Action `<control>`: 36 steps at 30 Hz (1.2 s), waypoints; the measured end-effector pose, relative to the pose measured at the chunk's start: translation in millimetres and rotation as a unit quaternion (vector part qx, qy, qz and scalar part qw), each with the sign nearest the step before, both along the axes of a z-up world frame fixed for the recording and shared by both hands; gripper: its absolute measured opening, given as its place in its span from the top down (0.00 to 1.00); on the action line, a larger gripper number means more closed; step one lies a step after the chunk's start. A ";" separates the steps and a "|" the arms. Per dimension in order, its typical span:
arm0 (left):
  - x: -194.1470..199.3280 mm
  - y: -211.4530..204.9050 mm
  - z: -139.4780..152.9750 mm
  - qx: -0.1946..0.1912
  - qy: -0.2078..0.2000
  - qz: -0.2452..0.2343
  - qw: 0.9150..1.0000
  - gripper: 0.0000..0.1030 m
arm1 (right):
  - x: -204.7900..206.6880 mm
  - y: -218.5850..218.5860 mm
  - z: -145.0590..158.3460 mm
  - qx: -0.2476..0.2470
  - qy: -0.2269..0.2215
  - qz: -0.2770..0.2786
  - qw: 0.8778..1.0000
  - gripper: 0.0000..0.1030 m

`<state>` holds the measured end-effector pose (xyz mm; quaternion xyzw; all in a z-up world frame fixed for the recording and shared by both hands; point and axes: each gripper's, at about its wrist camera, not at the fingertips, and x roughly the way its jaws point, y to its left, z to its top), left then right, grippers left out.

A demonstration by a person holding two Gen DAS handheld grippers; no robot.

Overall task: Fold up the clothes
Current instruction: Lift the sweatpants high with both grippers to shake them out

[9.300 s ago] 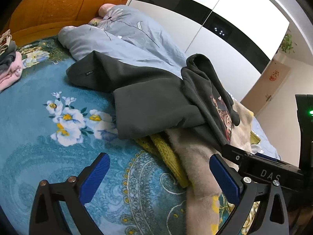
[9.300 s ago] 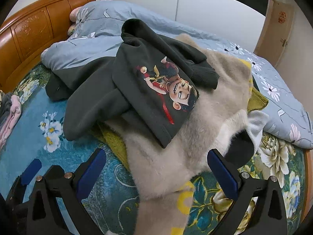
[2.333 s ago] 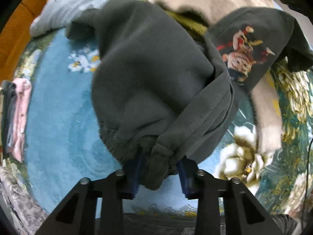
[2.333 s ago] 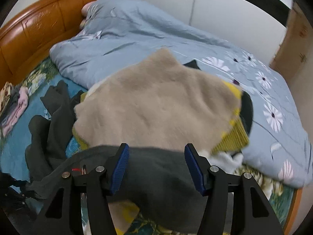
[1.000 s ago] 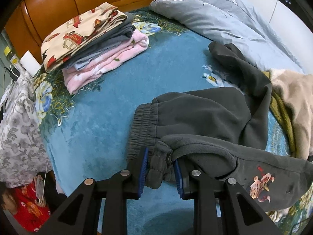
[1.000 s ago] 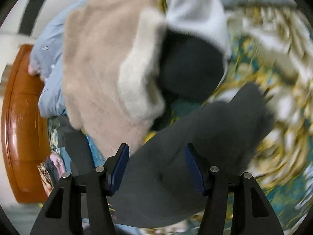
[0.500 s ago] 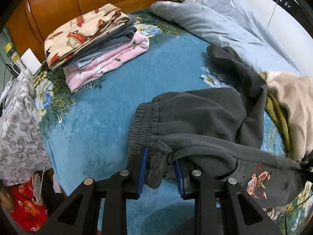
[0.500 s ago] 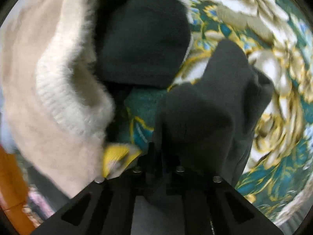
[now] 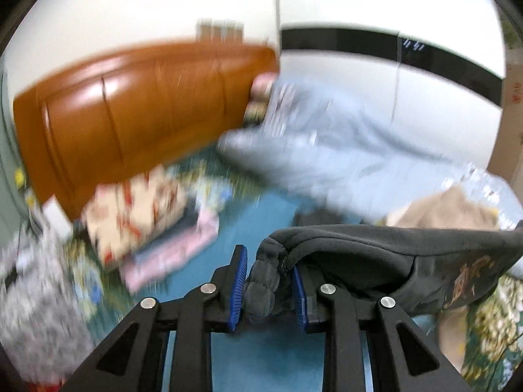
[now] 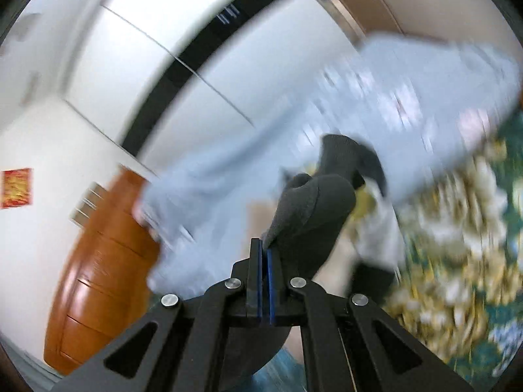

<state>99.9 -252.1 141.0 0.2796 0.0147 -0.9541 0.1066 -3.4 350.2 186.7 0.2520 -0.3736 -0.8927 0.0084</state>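
Only a cartoon-print sweatshirt (image 9: 376, 261), wordless.

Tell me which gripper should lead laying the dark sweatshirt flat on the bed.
Left, probably. The left gripper clamps the dark sweatshirt by its ribbed cuff, over bare blue bedspread; the right gripper pinches thin fabric beside the clothes pile.

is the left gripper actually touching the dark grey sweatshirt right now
Touching. The left wrist view shows the left gripper with its blue pads pressed against the ribbed edge of the dark grey sweatshirt, no gap on either side.
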 end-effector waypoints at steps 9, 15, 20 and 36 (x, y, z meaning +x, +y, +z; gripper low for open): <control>38.7 40.4 161.0 -0.072 0.158 -0.076 0.982 0.75 | 80.0 45.6 143.2 0.039 0.180 -0.043 0.982 0.98; 106.8 58.3 245.9 -0.094 0.262 -0.127 0.952 0.79 | 156.6 43.3 221.8 0.099 0.289 -0.081 0.949 0.98; 138.7 65.4 298.2 -0.090 0.284 -0.181 0.937 0.81 | 220.4 40.5 283.6 0.133 0.348 -0.112 0.921 0.98; 26.7 44.9 121.6 0.097 0.025 -0.220 0.970 1.00 | 87.9 7.1 167.0 0.249 0.112 -0.053 0.960 0.98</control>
